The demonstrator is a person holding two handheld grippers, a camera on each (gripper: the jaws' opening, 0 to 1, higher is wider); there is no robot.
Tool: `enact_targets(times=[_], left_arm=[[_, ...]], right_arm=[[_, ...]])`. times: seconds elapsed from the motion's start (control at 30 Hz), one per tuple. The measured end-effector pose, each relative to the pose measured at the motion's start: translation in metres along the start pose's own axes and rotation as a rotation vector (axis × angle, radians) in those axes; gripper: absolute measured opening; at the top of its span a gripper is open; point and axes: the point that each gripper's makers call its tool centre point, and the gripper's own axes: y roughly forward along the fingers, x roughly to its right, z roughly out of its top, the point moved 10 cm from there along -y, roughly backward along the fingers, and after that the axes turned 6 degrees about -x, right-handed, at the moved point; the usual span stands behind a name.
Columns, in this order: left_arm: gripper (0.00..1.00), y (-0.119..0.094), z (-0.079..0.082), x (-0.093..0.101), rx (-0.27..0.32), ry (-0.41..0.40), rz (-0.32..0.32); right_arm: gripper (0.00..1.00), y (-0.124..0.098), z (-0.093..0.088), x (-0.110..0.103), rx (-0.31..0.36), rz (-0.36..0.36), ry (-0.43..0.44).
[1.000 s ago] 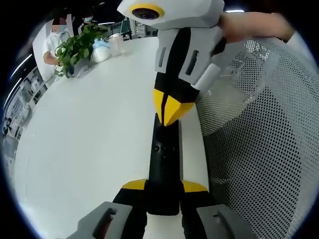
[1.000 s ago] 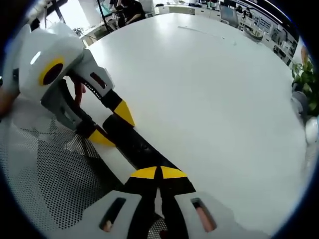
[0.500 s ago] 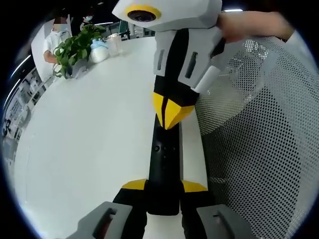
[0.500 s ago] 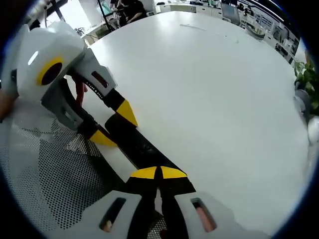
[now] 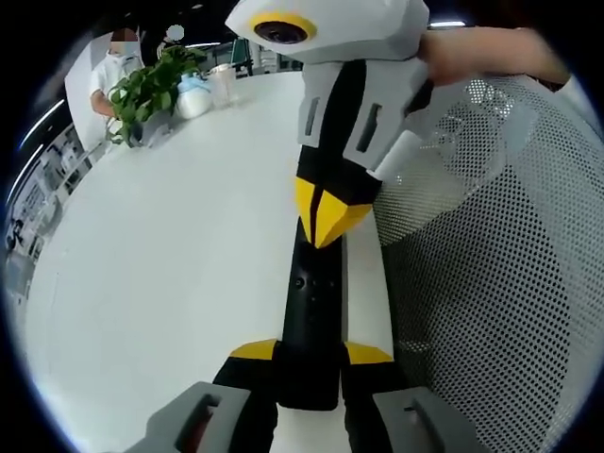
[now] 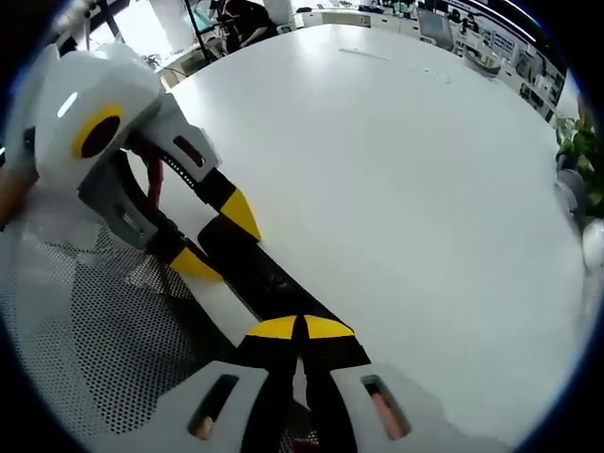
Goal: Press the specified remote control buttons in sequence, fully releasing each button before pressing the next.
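- While I watched through both views, the white desk took up most of what I saw, its top running away from the near edge towards a distant room.
- Along that near edge I saw a perforated mesh surface, white with small dark holes, beside the desk; whether it was a chair back I could not tell.
- On my left, the left hand-held gripper was clenched on the near end of a black remote control, its yellow-tipped jaws against either side of the remote.
- On the other side, the right hand-held gripper had its two yellow tips closed together, their points resting on the top face of the remote control, at the end away from the left hand-held gripper.
- The remote lay flat, long and narrow, along the desk's near edge just beside the mesh; a couple of small round buttons showed on its upper face.
- A hand gripped the body of the right hand-held gripper above the mesh.
- Far across the desk stood a green potted plant, with a pale object just beside it that I could not make out.
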Motion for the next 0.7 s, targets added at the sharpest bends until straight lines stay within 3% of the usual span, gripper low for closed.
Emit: enact_targets(times=[0.7], left_arm=[[0.26, 0.0014, 0.0002, 0.0030, 0.041, -0.039, 0.025]], right_arm=[[0.00, 0.0003, 0.0007, -0.0007, -0.004, 0.002, -0.037]])
